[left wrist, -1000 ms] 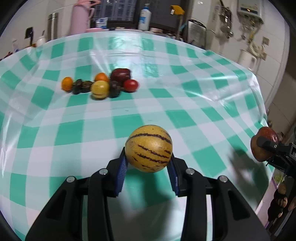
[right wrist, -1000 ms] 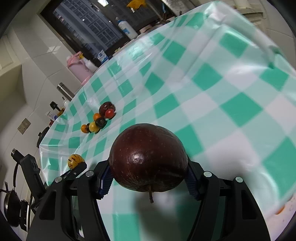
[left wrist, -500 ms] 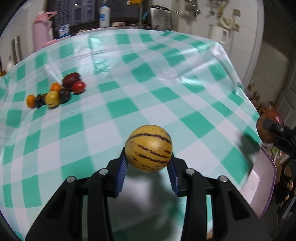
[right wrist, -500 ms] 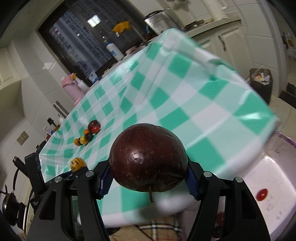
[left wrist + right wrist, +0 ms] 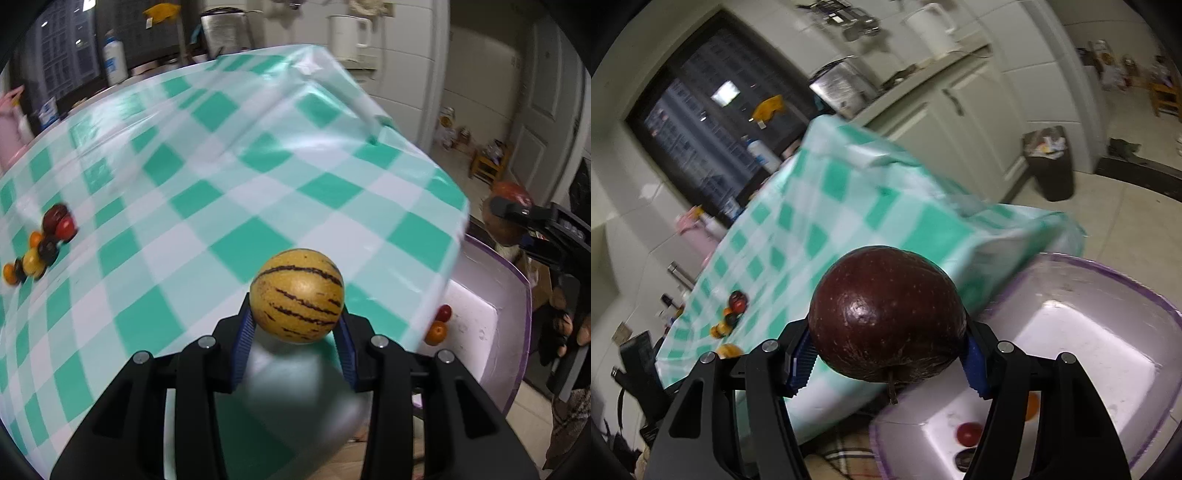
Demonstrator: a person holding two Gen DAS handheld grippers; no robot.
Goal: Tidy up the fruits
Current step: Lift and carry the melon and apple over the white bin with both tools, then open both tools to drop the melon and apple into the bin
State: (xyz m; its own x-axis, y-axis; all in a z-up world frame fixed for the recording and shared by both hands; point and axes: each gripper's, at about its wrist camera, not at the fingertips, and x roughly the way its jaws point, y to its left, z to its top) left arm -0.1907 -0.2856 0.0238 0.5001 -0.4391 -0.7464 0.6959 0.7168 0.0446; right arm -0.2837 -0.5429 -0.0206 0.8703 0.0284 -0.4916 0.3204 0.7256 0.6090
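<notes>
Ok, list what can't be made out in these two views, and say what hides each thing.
- Basin floor, right wrist view: partly behind the dark apple and gripper fingers; a dark item at the bottom stays unidentifiable.
- Basin contents, left wrist view: tablecloth edge covers most; only a red fruit and an orange one show.
- Fruit cluster on the table: small and motion-blurred, count unclear.
- Under the striped fruit: blurred.

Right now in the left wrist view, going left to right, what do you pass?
Cluster of small fruits on the checked tablecloth → striped yellow fruit gripped in the left claw → red and orange small fruits in the purple-rimmed tub → right claw holding the dark red apple.
</notes>
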